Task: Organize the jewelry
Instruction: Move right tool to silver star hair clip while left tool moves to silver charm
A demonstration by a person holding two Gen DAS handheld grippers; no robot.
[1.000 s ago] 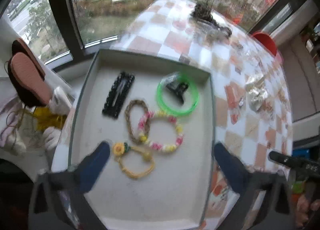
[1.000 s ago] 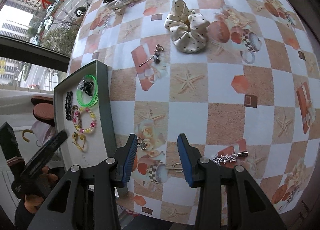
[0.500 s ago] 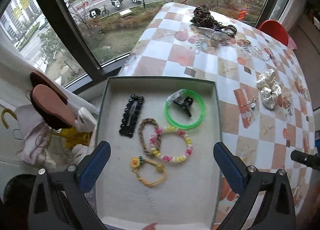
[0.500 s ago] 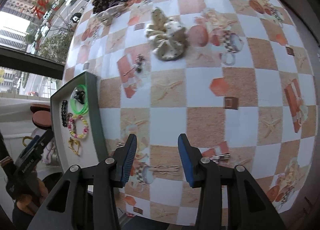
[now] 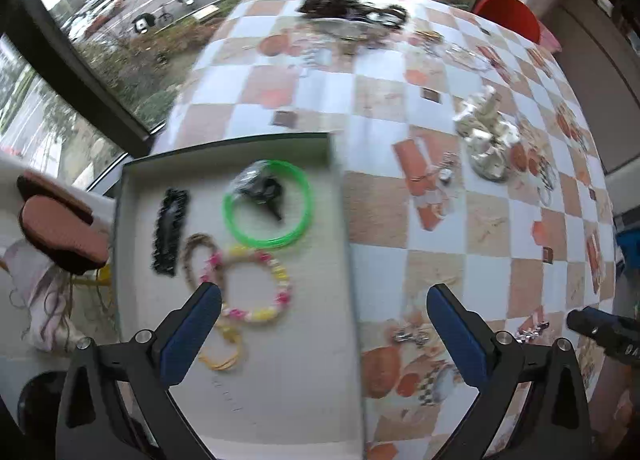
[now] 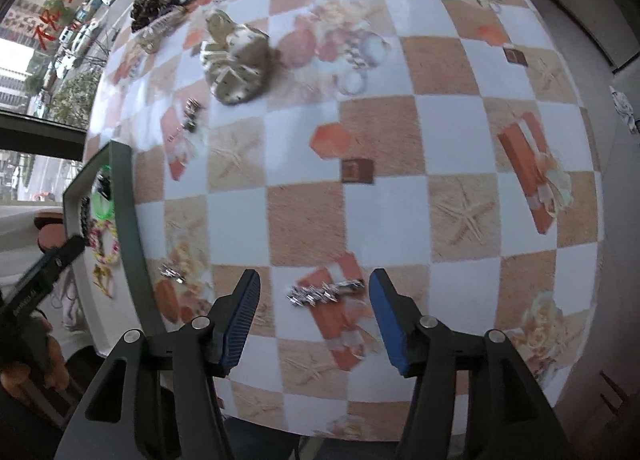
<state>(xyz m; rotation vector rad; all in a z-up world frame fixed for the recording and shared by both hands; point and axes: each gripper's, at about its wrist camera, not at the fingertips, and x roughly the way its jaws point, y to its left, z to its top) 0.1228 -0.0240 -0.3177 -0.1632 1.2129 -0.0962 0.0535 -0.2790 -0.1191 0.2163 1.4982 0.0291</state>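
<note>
A white-lined tray with a dark green rim [image 5: 340, 196] holds a black hair clip [image 5: 170, 228], a green bangle [image 5: 266, 208] around a black claw clip [image 5: 264, 192], a braided bracelet [image 5: 198, 256], a pink and yellow bead bracelet [image 5: 256, 292] and a yellow bracelet [image 5: 224, 352]. My left gripper [image 5: 324, 300] is open and empty, straddling the tray's right rim. A silver star hairpin [image 6: 324, 293] lies on the tablecloth between the fingers of my right gripper [image 6: 315, 278], which points down; its jaws are opening and the pads stand clear of the pin. A small silver clip [image 6: 172, 272] lies beside the tray [image 6: 124, 220].
Farther back on the checkered tablecloth lie a cream dotted scrunchie [image 6: 236, 60], a small charm [image 6: 190, 116] and a heap of dark chains [image 6: 160, 4]. A window runs behind the table, a red chair [image 5: 508, 16] stands at the far side, and a slipper [image 5: 56, 228] sits left of the tray.
The left gripper has dropped lower and shifted right, from over the tray's middle to its right rim. The right gripper has slid over the star hairpin and its jaws have widened.
</note>
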